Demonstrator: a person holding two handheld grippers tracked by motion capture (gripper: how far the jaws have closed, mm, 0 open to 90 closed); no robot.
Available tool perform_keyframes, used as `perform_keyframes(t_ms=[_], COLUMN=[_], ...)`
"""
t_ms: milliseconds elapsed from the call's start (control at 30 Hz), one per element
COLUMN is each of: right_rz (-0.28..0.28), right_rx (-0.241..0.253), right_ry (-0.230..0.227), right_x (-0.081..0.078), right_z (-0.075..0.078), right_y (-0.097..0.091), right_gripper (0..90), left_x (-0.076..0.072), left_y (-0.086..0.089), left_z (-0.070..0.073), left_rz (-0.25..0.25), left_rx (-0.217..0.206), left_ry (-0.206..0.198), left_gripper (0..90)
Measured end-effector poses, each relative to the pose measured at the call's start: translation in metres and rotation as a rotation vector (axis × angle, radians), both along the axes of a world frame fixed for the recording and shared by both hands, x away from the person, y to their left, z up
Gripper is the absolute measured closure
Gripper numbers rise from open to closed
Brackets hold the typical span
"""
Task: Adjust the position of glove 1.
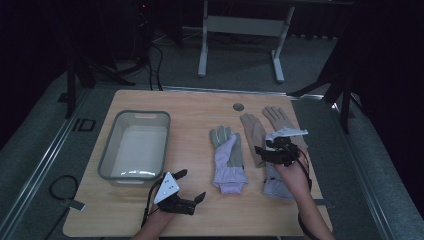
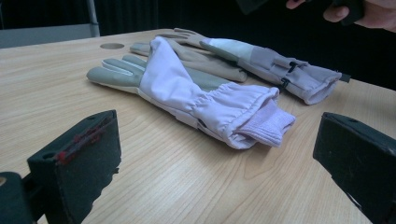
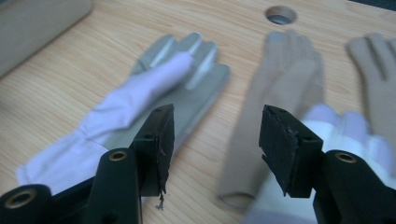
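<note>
A lilac and grey glove (image 1: 227, 160) (image 2: 196, 93) (image 3: 130, 102) lies flat at the table's middle, cuff toward me. A second lilac glove (image 1: 276, 186) (image 2: 280, 70) (image 3: 345, 126) lies to its right, partly over one of two tan gloves (image 1: 252, 134) (image 3: 280, 93). The other tan glove (image 1: 280, 119) (image 3: 378, 60) lies farther right. My right gripper (image 1: 260, 151) (image 3: 215, 140) hovers above the second lilac glove and the tan glove, open, with nothing between its jaws. My left gripper (image 1: 191, 185) (image 2: 219, 163) rests low near the front edge, wide open and empty, facing the first glove's cuff.
A grey plastic bin (image 1: 107, 150) (image 3: 37, 23) stands empty on the table's left half. A round cable hole (image 1: 238, 107) (image 3: 280, 15) sits near the far edge. Bare wood lies between the bin and the gloves. A desk frame (image 1: 240, 30) stands beyond the table.
</note>
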State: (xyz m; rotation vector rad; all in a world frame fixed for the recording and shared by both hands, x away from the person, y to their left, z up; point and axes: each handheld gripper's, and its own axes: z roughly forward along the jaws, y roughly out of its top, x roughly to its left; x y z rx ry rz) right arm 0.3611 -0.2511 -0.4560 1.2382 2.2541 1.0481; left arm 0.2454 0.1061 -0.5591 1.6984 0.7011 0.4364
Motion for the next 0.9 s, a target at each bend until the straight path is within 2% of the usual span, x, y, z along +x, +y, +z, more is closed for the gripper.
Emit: perform_keyframes(t_ms=[133,200,333,367,400,500,667,833,867,900], right_rz=[-0.01,-0.026,-0.047,-0.047,-0.067,-0.079,-0.089,-0.075,-0.08,-0.075], right_rx=[0.011,-0.001,-0.011,-0.011,-0.025,-0.03,-0.032,-0.03,-0.06,-0.064], right_ry=[-0.001,-0.012,-0.001,-0.001,-0.001,0.022,0.048,0.07,0.072,0.08], right_x=[-0.005,-0.007,-0.01,-0.01,-0.012,-0.014,-0.018,-0.019,-0.018,-0.017], right_z=[-0.001,-0.002,-0.006,-0.006,-0.01,-0.018,-0.034,-0.045,-0.05,-0.053], right_y=[-0.018,-0.027,-0.047,-0.047,-0.057,-0.07,-0.08,-0.08,-0.08,-0.08], right_gripper=[47.0,47.4,47.1,47.1,48.8,48.9,48.6,47.4,47.5,47.0], left_x=[0.0,0.0,0.0,0.0,0.0,0.0,0.0,0.0,0.0,0.0], left_y=[0.0,0.0,0.0,0.0,0.0,0.0,0.0,0.0,0.0,0.0], left_z=[0.0,0.0,0.0,0.0,0.0,0.0,0.0,0.0,0.0,0.0], left_rz=[0.001,0.001,0.002,0.002,0.003,0.003,0.003,0.003,0.002,0.002], left_rx=[-0.005,-0.005,-0.005,-0.005,-0.006,-0.003,-0.003,-0.003,-0.003,-0.003], left_ry=[0.003,0.003,0.004,0.004,0.004,0.004,0.005,0.004,0.004,0.004], left_gripper=[1.1,1.1,1.1,1.1,1.1,1.1,1.1,1.1,1.1,1.1])
